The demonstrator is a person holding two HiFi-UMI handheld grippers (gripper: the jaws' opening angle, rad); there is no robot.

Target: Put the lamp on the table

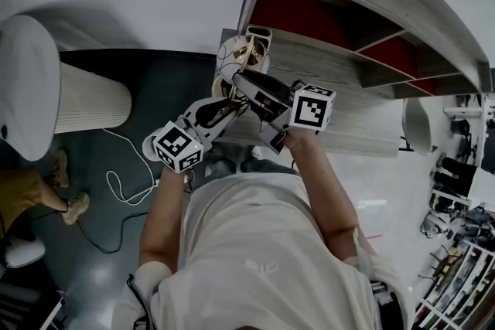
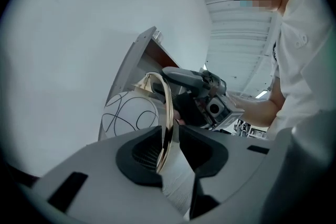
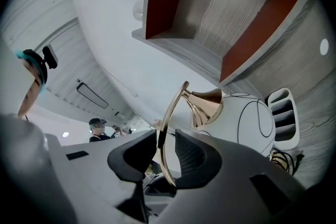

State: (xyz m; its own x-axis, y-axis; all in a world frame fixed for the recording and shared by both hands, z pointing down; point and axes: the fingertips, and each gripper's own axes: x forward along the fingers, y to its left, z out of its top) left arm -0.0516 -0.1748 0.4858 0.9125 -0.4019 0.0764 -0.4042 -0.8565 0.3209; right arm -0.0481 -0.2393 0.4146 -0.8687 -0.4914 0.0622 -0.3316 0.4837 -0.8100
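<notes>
The left gripper (image 2: pixel 169 153) is clamped on the lamp's thin gold arm (image 2: pixel 169 107), its dark pads pressed to either side of the curved strip. The right gripper (image 3: pixel 165 152) grips the same gold arm (image 3: pixel 169 113) in the same way, pads tight against the metal at a point further along the curve. In the head view the left gripper (image 1: pixel 229 100) reaches up from the lower left and the right gripper (image 1: pixel 241 79) comes in from the right, so the two meet at the lamp (image 1: pixel 244 55) with their marker cubes trailing back toward the person's forearms. Past the jaws, the arm ends in a gold cone (image 3: pixel 206 105) that joins a white globe (image 3: pixel 247 122) drawn over with looping black lines; the globe (image 2: pixel 130 113) also shows just beyond the left jaws. The lamp sits over the left end of the wood-grain table (image 1: pixel 344 77), close to the white wall; whether its base rests on the surface cannot be told. Just beside the globe stands a white slotted holder (image 3: pixel 283 115). Above the table runs a shelf unit (image 1: pixel 325 19) with red back panels. Off to the left, a white ribbed cylinder (image 1: pixel 89 98) stands on the dark floor, with a white cord (image 1: pixel 116 183) looping near it.
</notes>
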